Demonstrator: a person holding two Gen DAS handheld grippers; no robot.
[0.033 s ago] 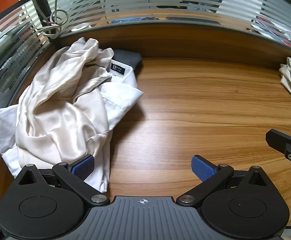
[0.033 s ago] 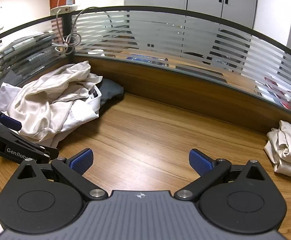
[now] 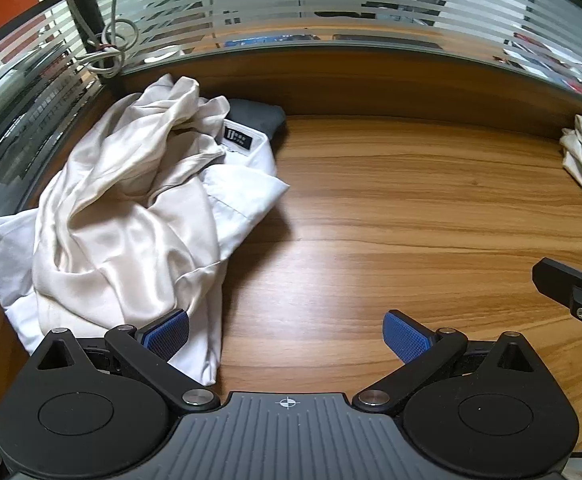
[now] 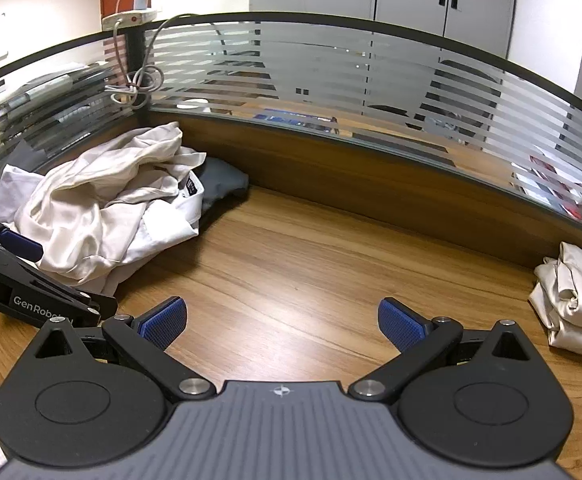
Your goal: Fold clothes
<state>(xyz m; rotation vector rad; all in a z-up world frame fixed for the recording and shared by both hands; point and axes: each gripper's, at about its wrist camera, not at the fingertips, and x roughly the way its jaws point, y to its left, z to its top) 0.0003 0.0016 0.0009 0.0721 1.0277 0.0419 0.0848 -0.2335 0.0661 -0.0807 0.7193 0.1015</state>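
- The left gripper (image 3: 286,335) is held wide open and empty, low above the wooden desk (image 3: 411,208), its left pad at the edge of the crumpled clothes pile (image 3: 131,216).
- The right gripper (image 4: 283,320) is opened wide, nothing is gripped.
- Folded clothes (image 4: 575,300) are seen at the far right.

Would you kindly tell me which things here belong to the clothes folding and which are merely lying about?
For the job:
- cream satin garment
- white shirt
- dark grey garment
- folded cream stack
- left gripper, open
- right gripper, open

Lying about:
- coiled cable
- power strip
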